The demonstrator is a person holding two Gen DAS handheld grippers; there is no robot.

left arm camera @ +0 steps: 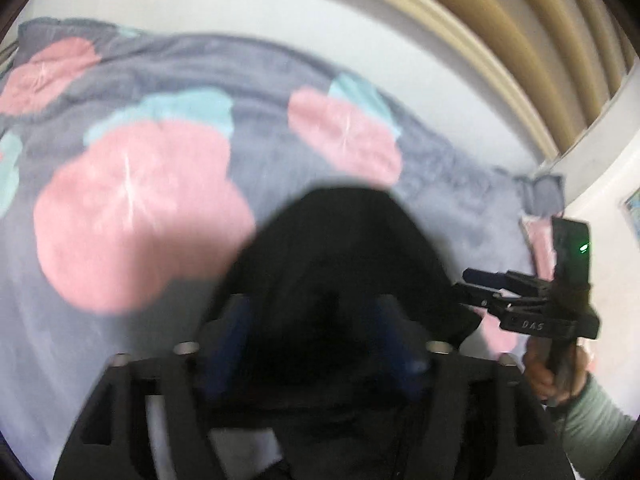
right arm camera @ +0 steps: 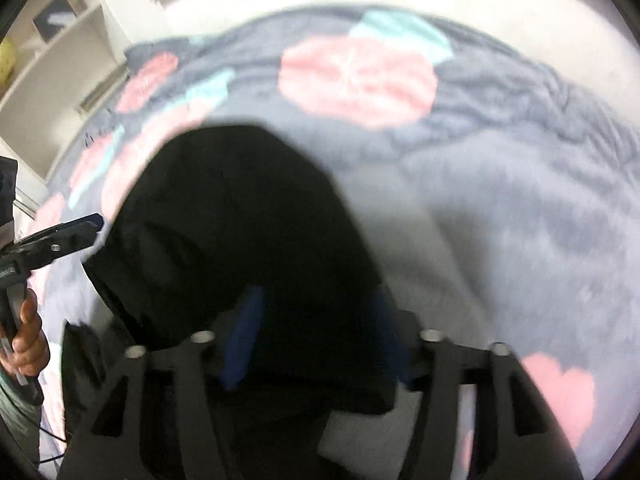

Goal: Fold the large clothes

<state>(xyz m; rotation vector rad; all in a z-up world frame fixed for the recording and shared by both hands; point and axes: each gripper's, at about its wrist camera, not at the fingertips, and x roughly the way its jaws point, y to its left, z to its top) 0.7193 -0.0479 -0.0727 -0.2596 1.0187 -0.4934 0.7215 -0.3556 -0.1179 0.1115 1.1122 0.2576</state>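
A black garment point(left arm camera: 340, 248) is bunched between the blue-padded fingers of my left gripper point(left arm camera: 316, 344) and held above the bed. The same garment point(right arm camera: 240, 220) also fills my right gripper point(right arm camera: 316, 336), whose blue pads close on it. Each gripper shows in the other's view: the right one point(left arm camera: 476, 280) at the garment's right edge, the left one point(right arm camera: 86, 226) at its left edge. The pictures are blurred.
A grey bedspread point(left arm camera: 160, 80) with pink and teal flowers covers the bed below and shows too in the right wrist view point(right arm camera: 520, 160). Beige curtains point(left arm camera: 520, 40) hang at the back right. White shelves point(right arm camera: 60, 60) stand at the left.
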